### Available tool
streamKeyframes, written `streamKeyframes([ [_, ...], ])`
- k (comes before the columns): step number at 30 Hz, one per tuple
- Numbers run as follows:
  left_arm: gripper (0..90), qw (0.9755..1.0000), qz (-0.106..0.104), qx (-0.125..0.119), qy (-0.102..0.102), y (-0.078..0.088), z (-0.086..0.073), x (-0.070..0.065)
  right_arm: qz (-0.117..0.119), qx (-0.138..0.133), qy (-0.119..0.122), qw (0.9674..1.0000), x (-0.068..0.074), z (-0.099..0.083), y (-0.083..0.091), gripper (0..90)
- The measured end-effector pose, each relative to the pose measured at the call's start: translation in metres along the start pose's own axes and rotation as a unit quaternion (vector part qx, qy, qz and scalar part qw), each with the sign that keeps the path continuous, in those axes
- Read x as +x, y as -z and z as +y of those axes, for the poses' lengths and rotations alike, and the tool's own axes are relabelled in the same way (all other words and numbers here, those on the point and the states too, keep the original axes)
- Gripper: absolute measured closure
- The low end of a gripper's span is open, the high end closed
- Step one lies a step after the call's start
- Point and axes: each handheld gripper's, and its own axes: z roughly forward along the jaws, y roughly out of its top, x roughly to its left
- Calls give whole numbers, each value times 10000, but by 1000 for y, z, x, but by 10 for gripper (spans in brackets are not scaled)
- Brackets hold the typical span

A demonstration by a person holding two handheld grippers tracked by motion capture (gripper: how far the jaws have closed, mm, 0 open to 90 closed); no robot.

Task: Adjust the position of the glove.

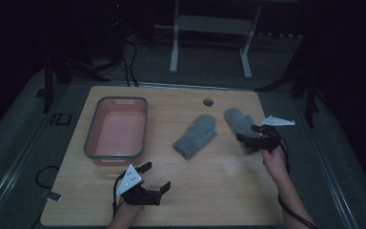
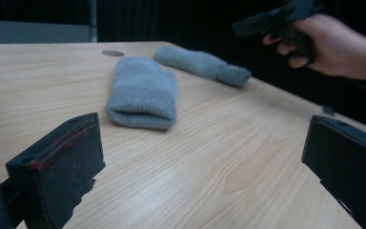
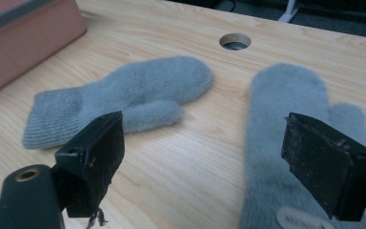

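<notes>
Two grey mittens lie flat on the wooden table, well apart from the pink bin with the grey rim that stands at about nine o'clock from them. The nearer-centre mitten points its cuff toward seven o'clock; the second mitten lies at two o'clock from it, cuff toward the person. The right gripper hangs just over that second mitten's cuff end, jaws spread wide with nothing pinched between them; in the right gripper view the mitten runs up between the jaws, so the pose reads as lined up for a pick (a judgement, not a contact seen). The left gripper waits low at six o'clock of the bin, jaws likewise spread and empty, aimed across the board at the first mitten; probably held back as the idle hand. Surface: pale wood grain, a round cable hole at twelve o'clock. Room dim, grey floor, a white frame stand beyond the table
</notes>
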Motion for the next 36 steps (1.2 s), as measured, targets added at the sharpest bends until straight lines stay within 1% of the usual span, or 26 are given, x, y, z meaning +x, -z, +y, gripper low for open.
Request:
streamKeyframes([
  [2, 6, 10000, -21, 19, -40, 0, 0, -1, 136, 194, 83, 9997, 3, 4, -11, 136],
  [4, 6, 9999, -36, 78, -54, 0, 1, -1, 132, 348, 274, 9989, 6, 7, -20, 134],
  [5, 6, 9999, -72, 79, -62, 0, 1, -1, 321, 462, 252, 9981, 7, 9, -26, 133],
  [8, 6, 9998, -30, 130, -142, 1, 2, -3, 465, 651, 350, 9962, 10, 12, -39, 133],
  [9, 6, 9998, -10, 165, -140, 0, 3, -2, 578, 743, 311, 9951, 11, 13, -46, 133],
  [12, 6, 9997, -88, 179, -118, 1, 3, -2, 623, 789, 340, 9944, 13, 15, -54, 133],
  [14, 6, 9994, -146, 261, -185, 2, 3, -2, 724, 806, 212, 9939, 19, 19, -65, 132],
  [16, 6, 9989, -219, 342, -217, 1, 3, -3, 542, 672, 342, 9957, 24, 24, -72, 137],
  [17, 6, 9990, -246, 332, -174, 1, 3, -4, 633, 658, 390, 9951, 26, 26, -76, 148],
  [18, 6, 9990, -246, 332, -174, 1, 3, -4, 633, 658, 390, 9951, 26, 26, -76, 148],
  [19, 6, 9986, -327, 394, -163, 1, 3, -4, 625, 591, 489, 9951, 28, 27, -79, 160],
  [20, 6, 9984, -320, 432, -153, 0, 3, -4, 862, 669, 422, 9931, 29, 31, -88, 170],
  [21, 6, 9984, -346, 429, -114, 0, 3, -4, 780, 617, 513, 9937, 31, 32, -91, 210],
  [22, 6, 9984, -378, 415, -108, 1, 3, -3, 631, 612, 612, 9942, 34, 33, -95, 212],
  [23, 6, 9983, -356, 440, -119, 1, 3, -4, 785, 590, 551, 9936, 34, 34, -98, 214],
  [24, 6, 9984, -346, 433, -141, 1, 4, -3, 819, 546, 487, 9940, 35, 35, -103, 229],
  [25, 6, 9984, -387, 409, -91, 1, 4, -3, 689, 598, 584, 9941, 38, 35, -107, 231],
  [26, 6, 9983, -381, 443, -95, 2, 4, -3, 806, 691, 680, 9920, 41, 35, -114, 237],
  [27, 6, 9982, -379, 452, -135, 2, 4, -3, 766, 751, 772, 9912, 43, 35, -118, 261],
  [28, 6, 9981, -389, 455, -146, 2, 4, -4, 595, 886, 877, 9904, 46, 35, -124, 264],
  [29, 6, 9981, -381, 469, -140, 1, 4, -4, 772, 909, 818, 9895, 47, 35, -130, 263],
  [30, 6, 9979, -420, 461, -154, 1, 4, -5, 824, 956, 818, 9886, 48, 35, -134, 269],
  [31, 6, 9979, -429, 460, -143, 2, 4, -5, 465, 1034, 1020, 9883, 51, 35, -139, 270],
  [32, 6, 9978, -422, 481, -148, 2, 4, -5, 477, 1031, 1002, 9885, 50, 34, -142, 270],
  [33, 6, 9977, -440, 494, -158, 2, 5, -5, 747, 1070, 868, 9876, 48, 35, -146, 274],
  [36, 6, 9979, -414, 493, -106, 2, 4, -5, 603, 1193, 841, 9874, 47, 32, -154, 279],
])
